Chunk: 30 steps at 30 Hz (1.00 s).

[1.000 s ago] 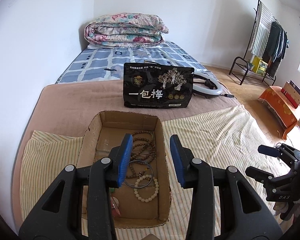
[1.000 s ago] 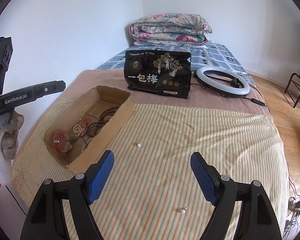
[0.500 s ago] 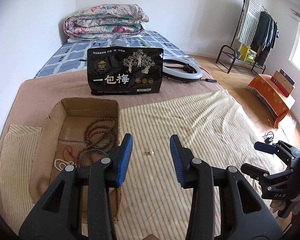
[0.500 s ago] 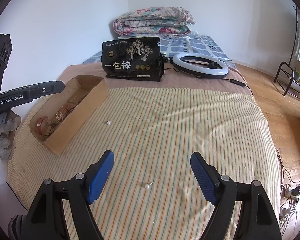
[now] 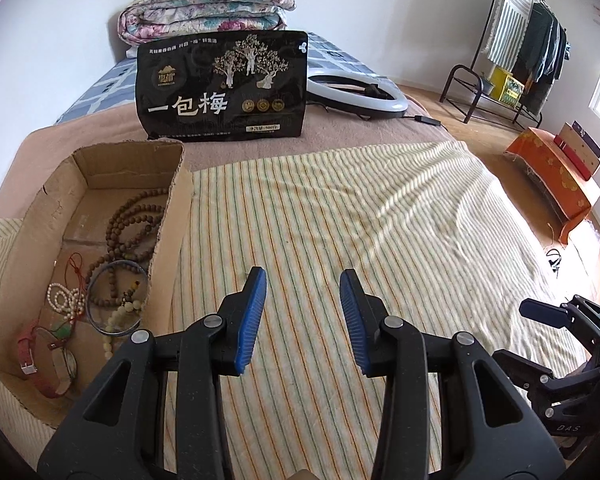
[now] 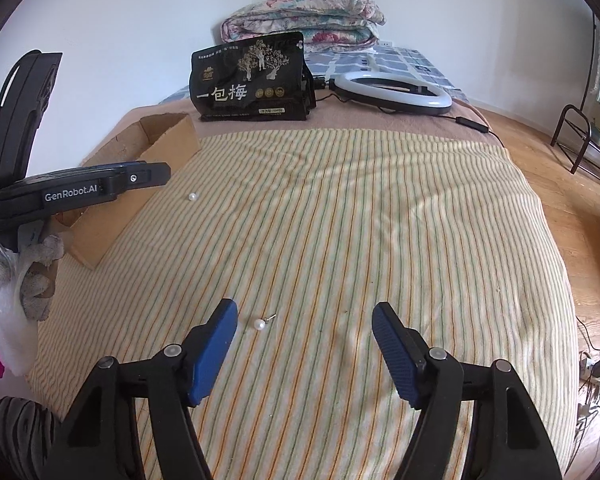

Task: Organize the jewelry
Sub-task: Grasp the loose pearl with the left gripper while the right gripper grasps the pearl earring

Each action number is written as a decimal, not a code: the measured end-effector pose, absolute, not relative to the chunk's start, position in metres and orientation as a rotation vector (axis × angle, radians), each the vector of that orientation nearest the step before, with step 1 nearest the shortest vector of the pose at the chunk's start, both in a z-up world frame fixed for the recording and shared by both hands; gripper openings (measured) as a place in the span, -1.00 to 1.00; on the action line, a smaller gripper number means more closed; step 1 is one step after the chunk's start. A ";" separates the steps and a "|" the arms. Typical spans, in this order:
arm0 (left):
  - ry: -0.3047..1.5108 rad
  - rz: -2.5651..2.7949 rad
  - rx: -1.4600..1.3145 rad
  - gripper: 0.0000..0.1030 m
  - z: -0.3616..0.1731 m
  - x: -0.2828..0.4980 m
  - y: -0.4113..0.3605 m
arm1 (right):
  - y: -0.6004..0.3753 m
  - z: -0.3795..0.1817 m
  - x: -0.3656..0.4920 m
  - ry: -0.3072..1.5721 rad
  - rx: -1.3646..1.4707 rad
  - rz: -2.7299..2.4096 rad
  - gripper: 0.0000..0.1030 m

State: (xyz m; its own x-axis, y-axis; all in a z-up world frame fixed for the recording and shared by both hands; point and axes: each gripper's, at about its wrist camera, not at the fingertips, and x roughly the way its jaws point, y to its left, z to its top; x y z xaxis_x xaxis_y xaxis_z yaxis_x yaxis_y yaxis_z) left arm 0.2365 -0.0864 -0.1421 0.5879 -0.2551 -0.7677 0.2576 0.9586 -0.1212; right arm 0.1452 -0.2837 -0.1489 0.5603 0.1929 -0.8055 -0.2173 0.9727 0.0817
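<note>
Right claw hangs low over the striped cloth, jaws spread wide, nothing between them. A pearl earring lies on the cloth just beyond the claw's left fingertip, its pin pointing up and right. Left claw is released too, jaws parted and empty above the cloth. Just to its left sits the cardboard box, holding a red strap at the near end, then a dark bangle, pale beads and long brown bead strands. A second loose pearl rests on the cloth, close by the box's right wall. Farther back stands a black snack bag, a ring light to its right, a folded quilt behind.
</note>
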 end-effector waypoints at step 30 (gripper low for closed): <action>0.911 -0.233 0.095 -0.56 -0.211 0.278 -0.086 | -0.275 -0.194 0.149 0.960 0.010 0.395 -0.14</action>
